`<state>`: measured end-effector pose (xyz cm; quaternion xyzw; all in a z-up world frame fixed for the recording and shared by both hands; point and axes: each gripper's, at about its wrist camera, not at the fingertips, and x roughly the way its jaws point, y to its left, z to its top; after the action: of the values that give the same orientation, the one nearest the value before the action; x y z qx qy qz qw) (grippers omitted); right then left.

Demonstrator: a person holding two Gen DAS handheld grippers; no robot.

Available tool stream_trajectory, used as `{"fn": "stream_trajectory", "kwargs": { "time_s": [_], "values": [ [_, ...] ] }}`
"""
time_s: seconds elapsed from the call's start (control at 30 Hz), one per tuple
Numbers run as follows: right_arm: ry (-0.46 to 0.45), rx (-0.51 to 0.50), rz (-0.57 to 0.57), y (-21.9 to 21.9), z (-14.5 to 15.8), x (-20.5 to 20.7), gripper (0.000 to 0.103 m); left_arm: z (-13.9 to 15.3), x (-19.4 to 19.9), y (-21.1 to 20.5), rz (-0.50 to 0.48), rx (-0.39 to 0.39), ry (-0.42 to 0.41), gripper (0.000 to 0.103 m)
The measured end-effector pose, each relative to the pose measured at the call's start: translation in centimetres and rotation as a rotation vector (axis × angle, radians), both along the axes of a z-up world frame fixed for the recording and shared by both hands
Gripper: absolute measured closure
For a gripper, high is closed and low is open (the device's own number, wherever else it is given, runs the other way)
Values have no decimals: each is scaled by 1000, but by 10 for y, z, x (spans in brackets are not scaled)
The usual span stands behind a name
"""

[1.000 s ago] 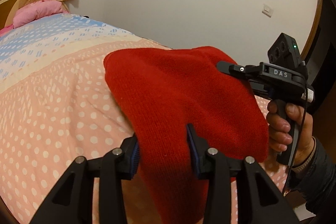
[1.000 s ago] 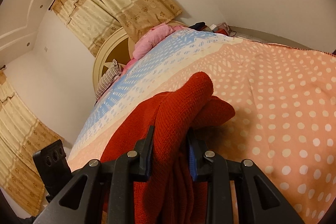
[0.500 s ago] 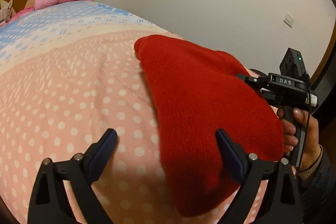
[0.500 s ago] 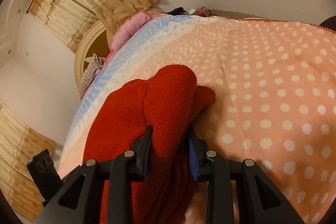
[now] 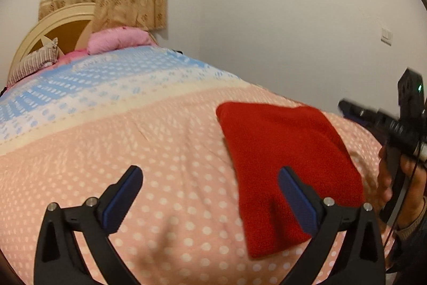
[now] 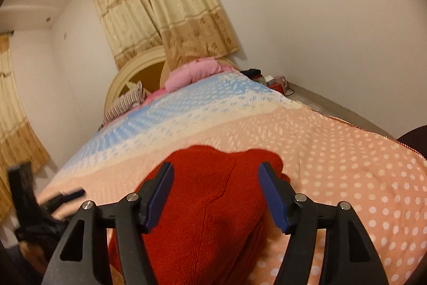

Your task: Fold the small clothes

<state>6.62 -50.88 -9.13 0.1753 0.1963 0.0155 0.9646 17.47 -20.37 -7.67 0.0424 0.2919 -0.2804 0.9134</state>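
The bed [image 5: 133, 151], under its dotted pink and blue cover, fills the lower frame of both views. The red knit garment [image 5: 280, 156] lies folded flat on it, right of centre in the left wrist view. A second ago both grippers pinched it; now the left gripper [image 5: 210, 194] stands spread over bare cover, and the right gripper [image 6: 216, 194] is opening, cloth between its jaws but untouched. This fold looks finished.
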Motion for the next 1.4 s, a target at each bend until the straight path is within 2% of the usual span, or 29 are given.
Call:
{"fn": "stream_trajectory", "kwargs": {
  "time_s": [0.27,1.4],
  "values": [
    [-48,-27,-6,12,10,-5,37,6,4,16,47,-31,-5,0],
    [-33,-5,-3,14,6,3,36,6,0,18,44,-30,-13,0]
  ]
}}
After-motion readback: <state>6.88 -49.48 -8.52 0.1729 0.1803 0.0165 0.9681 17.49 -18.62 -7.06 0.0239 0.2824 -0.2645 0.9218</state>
